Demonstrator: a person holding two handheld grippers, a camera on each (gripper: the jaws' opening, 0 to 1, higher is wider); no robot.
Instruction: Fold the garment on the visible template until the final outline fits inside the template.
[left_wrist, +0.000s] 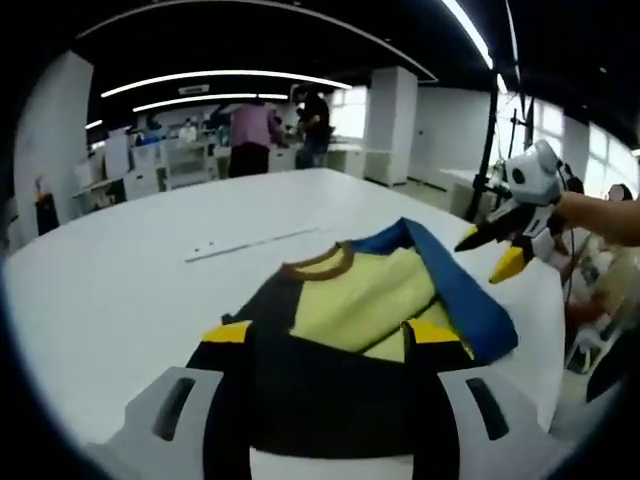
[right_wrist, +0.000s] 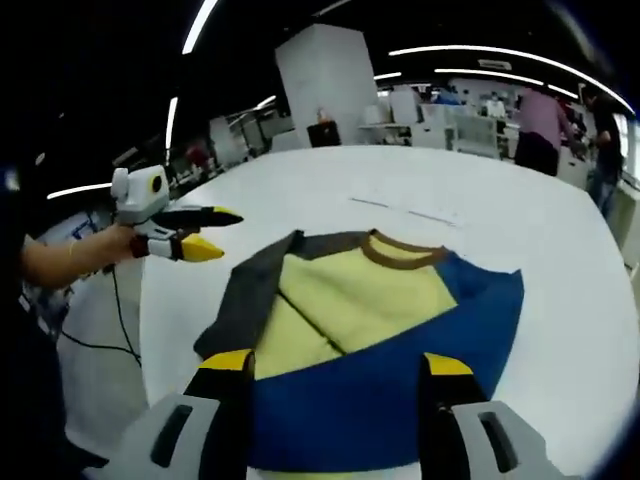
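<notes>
Garment's (left_wrist: 340, 330) near hem behind the jaws (template lines faint, unreadable)

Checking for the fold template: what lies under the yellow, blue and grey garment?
Only the white table shows around the yellow garment with blue and grey sides and a brown collar. No template outline is visible beside it; anything beneath is covered.

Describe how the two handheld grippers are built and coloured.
Both match. The left gripper has a white body with a round lens housing, and long black jaws ending in yellow tips. The right gripper looks the same: white body, black jaws, yellow tips. Up close, each view's own jaws rise from light grey mounts with dark slots. A black cable trails below the left gripper.
</notes>
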